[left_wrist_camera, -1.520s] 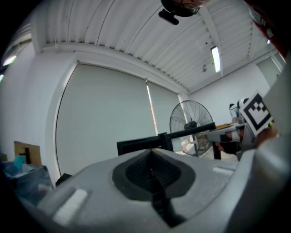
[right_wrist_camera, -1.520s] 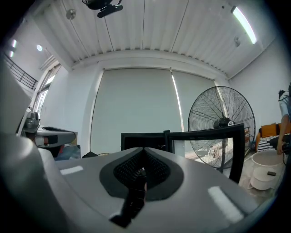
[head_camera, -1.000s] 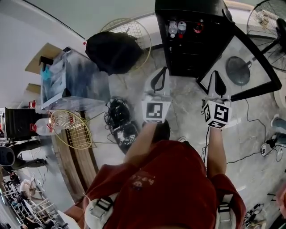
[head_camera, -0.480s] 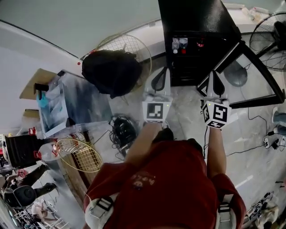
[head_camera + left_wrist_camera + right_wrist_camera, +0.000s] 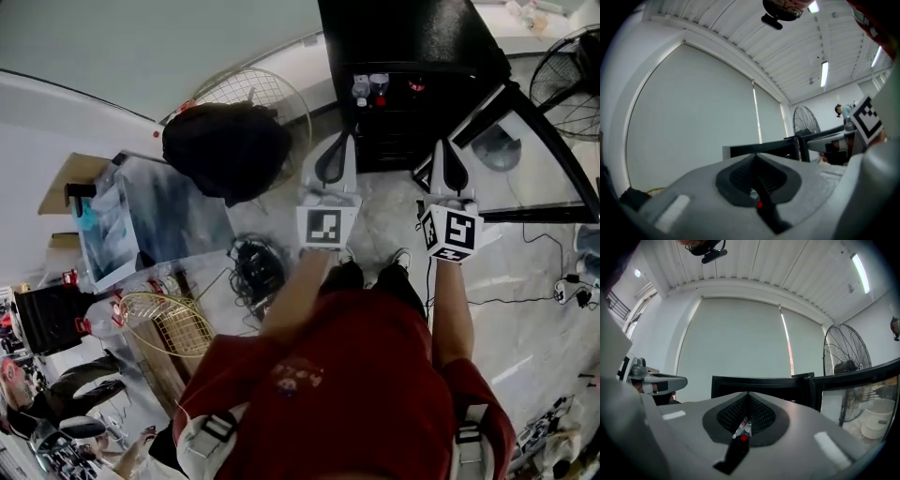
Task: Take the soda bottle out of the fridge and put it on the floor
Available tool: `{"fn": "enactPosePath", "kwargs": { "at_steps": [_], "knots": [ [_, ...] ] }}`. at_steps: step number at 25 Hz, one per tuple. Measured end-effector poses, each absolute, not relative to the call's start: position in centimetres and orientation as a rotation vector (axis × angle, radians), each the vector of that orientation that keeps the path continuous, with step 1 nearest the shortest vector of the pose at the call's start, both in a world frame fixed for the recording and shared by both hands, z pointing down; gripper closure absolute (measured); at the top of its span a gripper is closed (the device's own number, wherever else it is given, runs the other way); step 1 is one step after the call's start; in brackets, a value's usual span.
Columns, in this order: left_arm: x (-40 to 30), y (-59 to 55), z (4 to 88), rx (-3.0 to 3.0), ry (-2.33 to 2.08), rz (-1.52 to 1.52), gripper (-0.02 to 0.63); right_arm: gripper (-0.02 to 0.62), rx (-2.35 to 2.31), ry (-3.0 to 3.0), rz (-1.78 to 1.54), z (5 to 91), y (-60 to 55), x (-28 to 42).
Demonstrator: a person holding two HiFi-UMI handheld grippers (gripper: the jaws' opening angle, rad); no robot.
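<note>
A black fridge [image 5: 403,33] stands open ahead, its glass door [image 5: 530,155] swung out to the right. Three bottles stand on its upper shelf: two clear ones [image 5: 361,88] and one with a red cap [image 5: 415,86]; which is the soda I cannot tell. My left gripper [image 5: 346,137] and right gripper [image 5: 439,143] are held side by side just short of the opening, both shut and empty. Through the slit of the right gripper's [image 5: 749,393] shut pads I glimpse bottles [image 5: 744,426]. The left gripper [image 5: 754,155] also points at the fridge.
A black bag [image 5: 225,150] and a round wire fan guard [image 5: 253,92] lean at the wall to the left. A standing fan [image 5: 572,66] is at the right. Cables [image 5: 258,272], another wire guard [image 5: 169,323] and a shiny box [image 5: 150,216] lie left of my feet.
The person has stepped nearer to the fridge, and both grippers have come closer to its opening. The jaws have stayed shut.
</note>
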State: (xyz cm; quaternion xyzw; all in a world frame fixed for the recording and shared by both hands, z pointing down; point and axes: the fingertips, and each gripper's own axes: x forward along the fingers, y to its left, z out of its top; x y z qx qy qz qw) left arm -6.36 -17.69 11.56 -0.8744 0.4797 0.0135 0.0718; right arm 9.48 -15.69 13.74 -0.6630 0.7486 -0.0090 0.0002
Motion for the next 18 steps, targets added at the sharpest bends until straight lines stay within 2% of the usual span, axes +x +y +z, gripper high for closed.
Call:
{"fn": "enactPosePath", "kwargs": {
  "at_steps": [5, 12, 18],
  "knots": [
    [-4.6, -17.1, 12.9, -2.644, 1.473, 0.024, 0.606, 0.584, -2.047, 2.346, -0.09, 15.1, -15.6, 11.3],
    [-2.4, -18.0, 14.5, -2.644, 1.483, -0.003, 0.606, 0.472, -1.989, 2.42, -0.136, 17.5, -17.0, 12.6],
    [-1.9, -18.5, 16.9, -2.647, 1.49, -0.041, 0.606, 0.448, -2.013, 2.42, -0.172, 20.3, -17.8, 13.7]
  ]
}}
